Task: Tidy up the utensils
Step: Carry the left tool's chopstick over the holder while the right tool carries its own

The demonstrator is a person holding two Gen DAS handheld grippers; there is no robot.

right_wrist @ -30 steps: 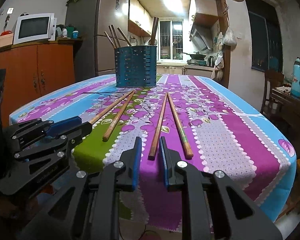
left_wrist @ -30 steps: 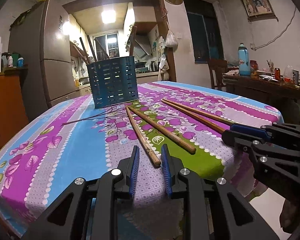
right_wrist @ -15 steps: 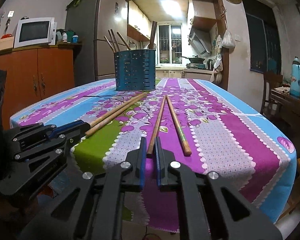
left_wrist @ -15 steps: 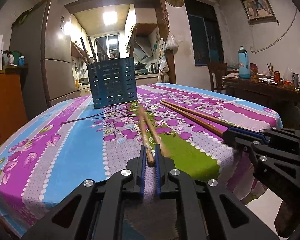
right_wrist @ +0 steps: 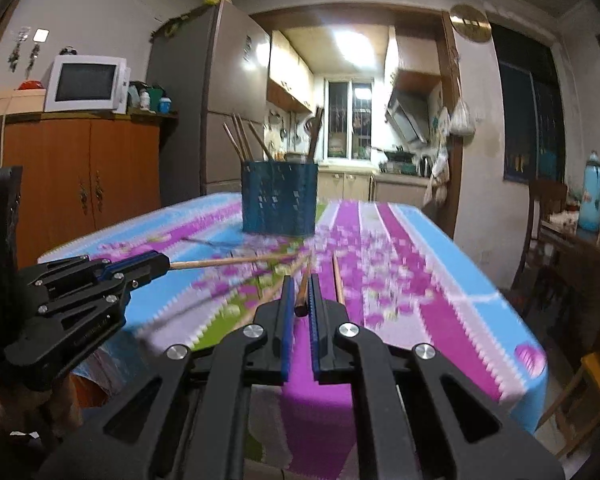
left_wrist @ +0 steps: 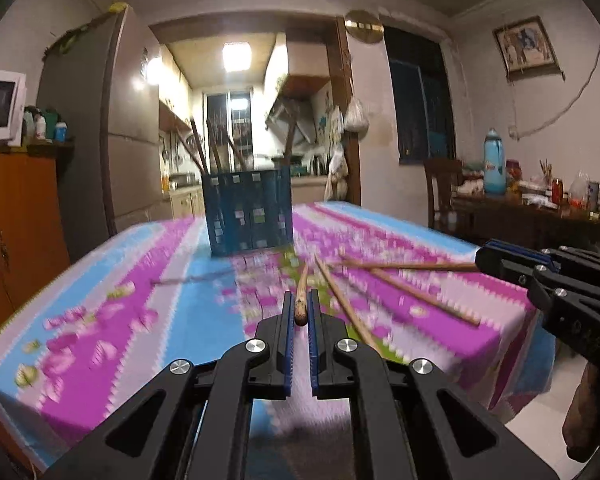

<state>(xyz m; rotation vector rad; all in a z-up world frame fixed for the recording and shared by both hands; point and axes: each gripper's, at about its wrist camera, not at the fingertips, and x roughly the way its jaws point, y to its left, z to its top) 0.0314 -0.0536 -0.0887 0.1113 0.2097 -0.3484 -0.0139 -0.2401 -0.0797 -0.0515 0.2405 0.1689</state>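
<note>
My left gripper (left_wrist: 301,297) is shut on the near end of a wooden chopstick (left_wrist: 302,280), raised above the flowered tablecloth (left_wrist: 100,300). Its partner chopstick (left_wrist: 342,304) lies on the cloth just to the right. My right gripper (right_wrist: 301,283) is shut on another chopstick (right_wrist: 305,276), also lifted, with a loose chopstick (right_wrist: 337,280) lying beside it. Each wrist view shows the other gripper from the side: the right gripper (left_wrist: 485,258) and the left gripper (right_wrist: 161,265), each with its stick pointing inward. A blue perforated utensil holder (left_wrist: 248,212) (right_wrist: 278,200) with several sticks in it stands at the far end.
A thin dark twig (left_wrist: 192,278) lies on the cloth left of the holder. An orange cabinet (right_wrist: 80,172) with a microwave (right_wrist: 86,84) and a fridge (right_wrist: 224,100) stand to the left. A cluttered side table (left_wrist: 540,216) and a chair (left_wrist: 444,188) are on the right.
Both grippers went from open to shut, each on the near end of a chopstick. Both have risen, lifting those ends off the cloth.
</note>
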